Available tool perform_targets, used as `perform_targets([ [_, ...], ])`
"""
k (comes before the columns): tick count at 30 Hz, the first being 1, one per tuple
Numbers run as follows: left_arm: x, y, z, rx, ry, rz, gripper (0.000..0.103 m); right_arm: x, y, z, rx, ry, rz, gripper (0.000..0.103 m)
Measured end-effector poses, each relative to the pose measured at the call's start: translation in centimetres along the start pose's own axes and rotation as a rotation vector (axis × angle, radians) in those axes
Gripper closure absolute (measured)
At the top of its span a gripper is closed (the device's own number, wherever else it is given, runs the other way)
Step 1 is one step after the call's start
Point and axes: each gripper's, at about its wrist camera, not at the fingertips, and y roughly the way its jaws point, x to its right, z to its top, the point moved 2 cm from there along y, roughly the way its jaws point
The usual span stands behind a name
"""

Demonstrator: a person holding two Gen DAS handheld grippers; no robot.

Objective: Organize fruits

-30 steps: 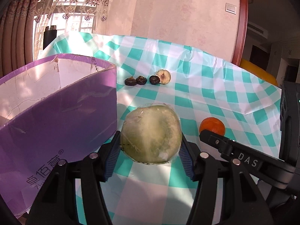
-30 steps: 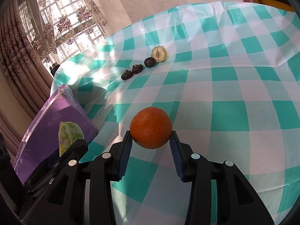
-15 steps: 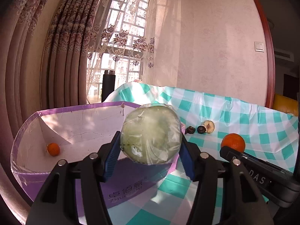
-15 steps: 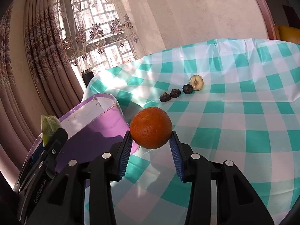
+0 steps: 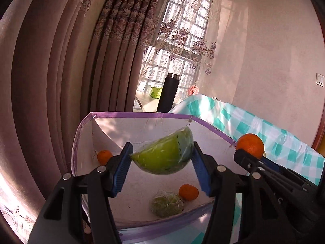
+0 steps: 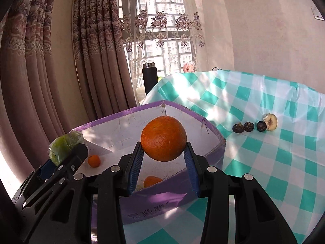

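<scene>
A: Left wrist view. Our left tool (image 5: 161,163) is clamped on the wrapped green melon half (image 5: 164,155), held over the purple box (image 5: 142,114). Film looks slippery; we judge it heavy, best gripped across the rind.

B: Right wrist view. Our right tool (image 6: 163,159) is clamped on the orange (image 6: 163,138), above the box's near wall, box at 12 o'clock. Firm, round; we hold at its widest. Counter (image 6: 264,152) at 3 o'clock.

The box's (image 6: 130,113) near wall hides most of 1 small orange (image 6: 152,181) inside
</scene>
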Motion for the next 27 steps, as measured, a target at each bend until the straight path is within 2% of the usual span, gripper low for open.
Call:
perform_targets([
  [7, -3.7, 3.9, 0.7, -0.171, -0.060, 0.059, 0.045, -3.1, 5.3, -0.3, -0.203, -0.126, -0.023, 0.061],
  [11, -4.7, 4.7, 1.3, -0.207, -0.061, 0.046, 0.045, -4.4, 7.3, -0.7, -0.258, -0.198, -0.078, 0.061],
  [18, -4.9, 4.9, 1.3, -0.228, -0.053, 0.026, 0.045, -5.8, 9.3, -1.6, -0.336, -0.257, -0.100, 0.061],
  [24, -5.0, 4.9, 1.2, -0.234, -0.055, 0.022, 0.045, -6.1, 9.6, -1.8, -0.348, -0.267, -0.107, 0.061],
  [27, -4.8, 4.8, 1.2, -0.226, -0.060, 0.000, 0.039, -6.1, 9.4, -1.8, -0.341, -0.259, -0.104, 0.055],
])
